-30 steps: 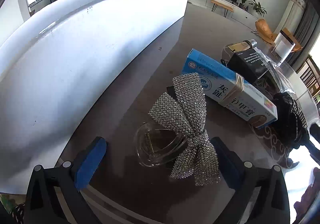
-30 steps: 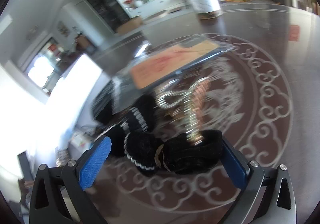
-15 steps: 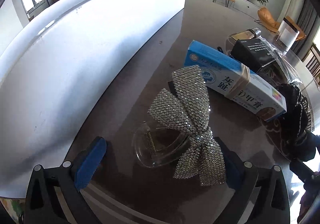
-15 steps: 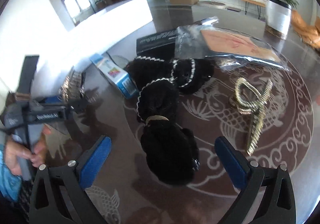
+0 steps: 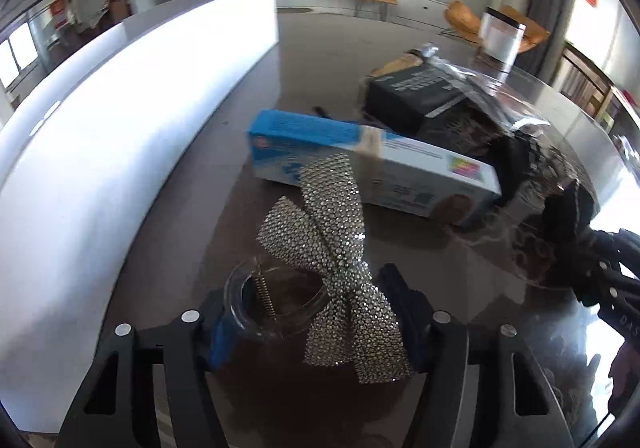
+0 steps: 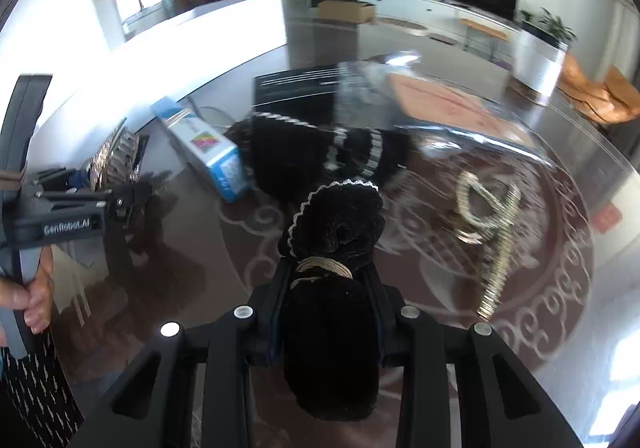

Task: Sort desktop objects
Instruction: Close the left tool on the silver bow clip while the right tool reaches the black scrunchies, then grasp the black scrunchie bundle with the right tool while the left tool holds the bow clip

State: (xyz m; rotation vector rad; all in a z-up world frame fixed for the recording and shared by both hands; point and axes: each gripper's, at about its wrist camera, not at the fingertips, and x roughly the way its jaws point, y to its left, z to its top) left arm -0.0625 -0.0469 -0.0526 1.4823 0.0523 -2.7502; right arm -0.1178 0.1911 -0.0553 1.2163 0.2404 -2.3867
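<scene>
A rhinestone bow hair clip (image 5: 332,244) with a clear claw (image 5: 272,304) lies on the dark glass table (image 5: 192,232). My left gripper (image 5: 308,288) is closing around it, one pad against the clear claw and the other against the bow's tail. In the right wrist view that left gripper (image 6: 132,187) shows at the left with the rhinestone bow (image 6: 116,155). A black velvet bow (image 6: 336,224) with a gold band sits squeezed between the closing jaws of my right gripper (image 6: 326,276).
A blue-and-white box (image 5: 372,163) lies just behind the rhinestone clip, with a black box (image 5: 416,95) and a clear plastic bag (image 6: 452,107) beyond. A second black trimmed bow (image 6: 320,151) and a gold knot clip (image 6: 488,215) lie ahead of the right gripper. A white partition (image 5: 120,107) runs along the left.
Both grippers stood wide open around their bows before; now each has closed in, the left on the rhinestone clip, the right on the black velvet bow. Both views have rolled.
</scene>
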